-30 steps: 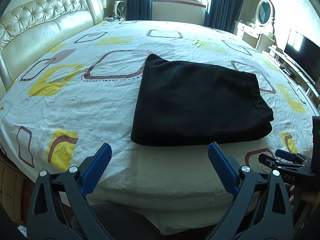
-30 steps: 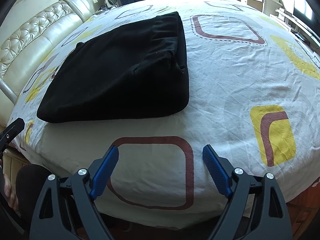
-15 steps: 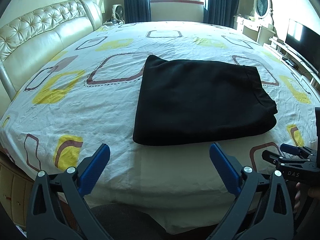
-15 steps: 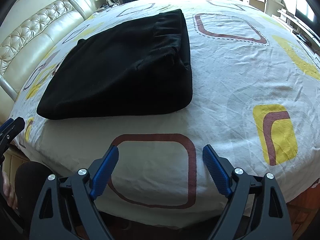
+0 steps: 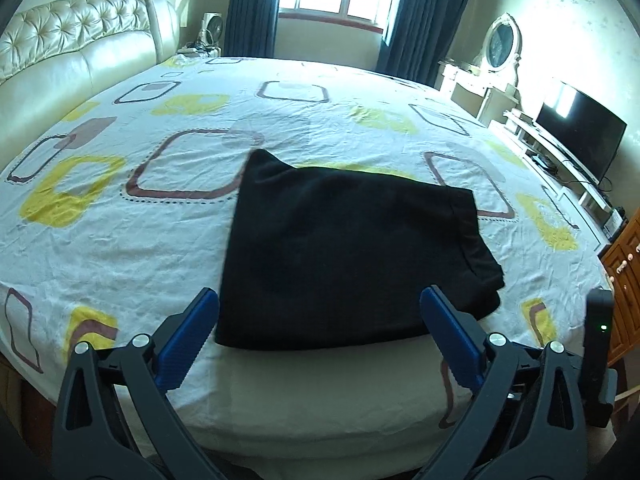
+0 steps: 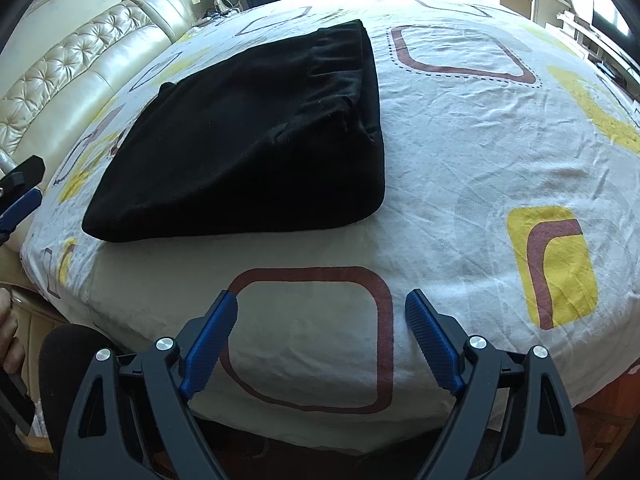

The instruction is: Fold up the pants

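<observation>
No brand or writing can be read anywhere. The black pants (image 5: 352, 256) lie folded into a flat rectangle on the bed (image 5: 120, 248), near its front edge, on a white sheet printed with yellow and maroon squares. The left gripper (image 5: 320, 320) hangs before that front edge, jaws spread wide and holding nothing. The right gripper (image 6: 322, 312), likewise spread and empty, hovers over the sheet toward the front right corner. Around the bed stand a tufted cream headboard (image 5: 76, 60), dark curtains (image 5: 252, 8), a fan (image 5: 211, 28), a dressing mirror (image 5: 501, 42) and a television (image 5: 580, 140).
</observation>
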`<state>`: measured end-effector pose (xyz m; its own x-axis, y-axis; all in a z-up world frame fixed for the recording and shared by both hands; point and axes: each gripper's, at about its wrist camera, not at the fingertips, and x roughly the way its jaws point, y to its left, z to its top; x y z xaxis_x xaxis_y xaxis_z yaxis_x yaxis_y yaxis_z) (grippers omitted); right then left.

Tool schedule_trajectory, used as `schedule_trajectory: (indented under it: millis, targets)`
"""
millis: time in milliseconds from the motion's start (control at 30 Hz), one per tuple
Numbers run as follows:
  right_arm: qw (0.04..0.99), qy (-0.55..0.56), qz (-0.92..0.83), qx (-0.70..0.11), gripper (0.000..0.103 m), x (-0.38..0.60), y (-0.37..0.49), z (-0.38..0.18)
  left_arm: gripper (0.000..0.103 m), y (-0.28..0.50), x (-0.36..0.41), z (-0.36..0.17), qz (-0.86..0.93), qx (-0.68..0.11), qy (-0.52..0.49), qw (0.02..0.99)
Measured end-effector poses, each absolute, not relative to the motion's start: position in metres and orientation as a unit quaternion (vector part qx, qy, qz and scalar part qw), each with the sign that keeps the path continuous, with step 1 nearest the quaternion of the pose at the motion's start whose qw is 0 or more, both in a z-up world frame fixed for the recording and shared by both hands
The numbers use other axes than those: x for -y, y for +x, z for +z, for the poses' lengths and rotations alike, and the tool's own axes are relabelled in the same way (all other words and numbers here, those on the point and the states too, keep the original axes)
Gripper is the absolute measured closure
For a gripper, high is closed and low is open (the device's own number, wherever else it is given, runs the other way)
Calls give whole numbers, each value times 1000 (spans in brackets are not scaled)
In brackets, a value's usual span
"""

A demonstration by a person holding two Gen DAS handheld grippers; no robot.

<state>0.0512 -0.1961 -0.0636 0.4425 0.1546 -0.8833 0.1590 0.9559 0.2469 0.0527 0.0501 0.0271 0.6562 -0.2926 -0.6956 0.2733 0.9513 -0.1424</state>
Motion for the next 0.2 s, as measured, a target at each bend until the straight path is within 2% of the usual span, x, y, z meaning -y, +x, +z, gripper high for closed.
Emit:
schedule_trajectory:
  millis: [200]
  targets:
    - [862, 191, -21, -470, 17, 251, 94, -27, 2, 148, -126, 13, -79, -381, -7, 921]
